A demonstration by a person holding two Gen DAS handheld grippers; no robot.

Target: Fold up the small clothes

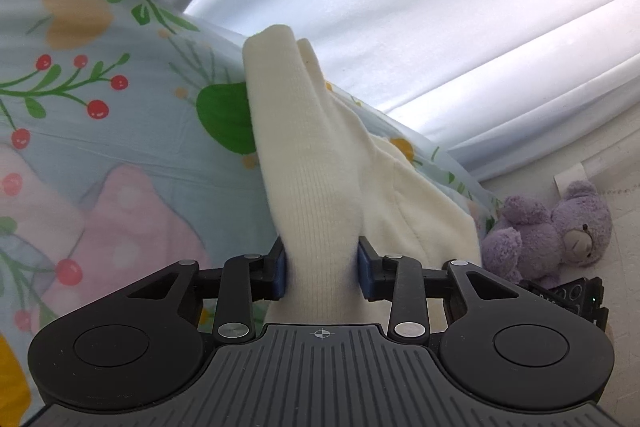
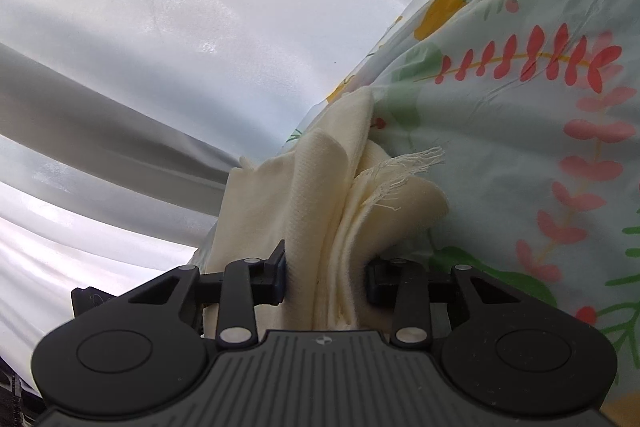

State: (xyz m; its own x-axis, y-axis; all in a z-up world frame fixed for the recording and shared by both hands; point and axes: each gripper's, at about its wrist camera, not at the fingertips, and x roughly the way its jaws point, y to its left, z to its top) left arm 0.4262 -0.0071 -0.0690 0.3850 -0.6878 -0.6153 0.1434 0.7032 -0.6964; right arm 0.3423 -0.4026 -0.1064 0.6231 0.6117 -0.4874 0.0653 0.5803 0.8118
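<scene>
Cream garment (image 1: 316,179) is pinched between both tongs (image 1: 322,273) (image 2: 325,277).

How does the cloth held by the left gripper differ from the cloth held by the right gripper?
In the left gripper the cream cloth is one smooth ribbed band. In the right gripper the cloth is bunched in several folds, with a frayed edge. Both are cream and lie over the floral sheet.

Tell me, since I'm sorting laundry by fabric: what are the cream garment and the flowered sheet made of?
The cream ribbed knit garment looks like soft matte cotton-type knit: fine ribs, frayed threads at one edge. The pale-blue flowered bed sheet looks like thin, smooth woven cloth with sharp creases.
</scene>
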